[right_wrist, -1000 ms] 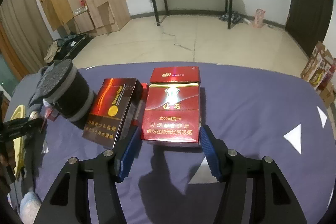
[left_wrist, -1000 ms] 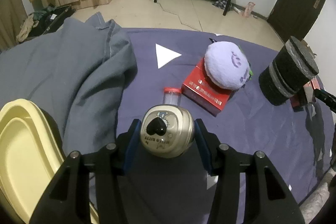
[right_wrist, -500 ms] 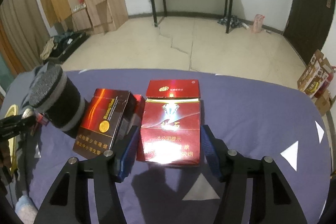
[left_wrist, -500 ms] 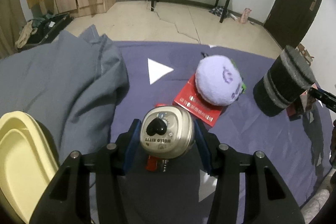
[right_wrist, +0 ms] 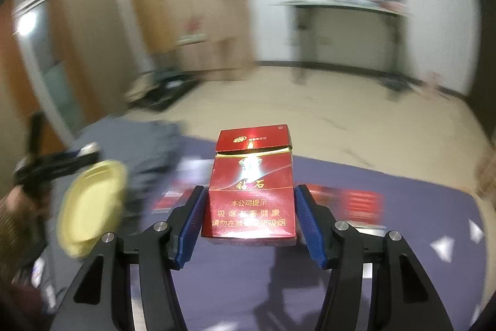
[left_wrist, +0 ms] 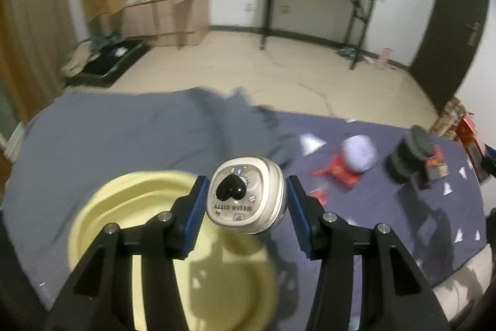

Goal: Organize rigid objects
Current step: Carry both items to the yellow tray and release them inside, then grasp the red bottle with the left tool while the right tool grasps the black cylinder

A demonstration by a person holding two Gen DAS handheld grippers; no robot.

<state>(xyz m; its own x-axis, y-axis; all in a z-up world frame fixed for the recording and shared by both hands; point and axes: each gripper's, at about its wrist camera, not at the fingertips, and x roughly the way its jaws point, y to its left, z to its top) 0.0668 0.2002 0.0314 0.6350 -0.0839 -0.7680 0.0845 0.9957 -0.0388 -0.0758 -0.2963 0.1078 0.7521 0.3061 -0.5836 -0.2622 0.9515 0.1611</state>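
Above the yellow basin (left_wrist: 102,225), the left gripper (left_wrist: 246,207) clenches the round tin (left_wrist: 246,196) — lower before releasing; right gripper (right_wrist: 249,216) grasps the red pack (right_wrist: 251,191) — follow.

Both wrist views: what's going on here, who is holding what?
A person is tidying rigid items with two tools. The left hand-held gripper grips a cream Hello Kitty tin just above the yellow basin. The right hand-held gripper holds a red cigarette pack clear of the purple-covered table. Neither item is in the basin yet.
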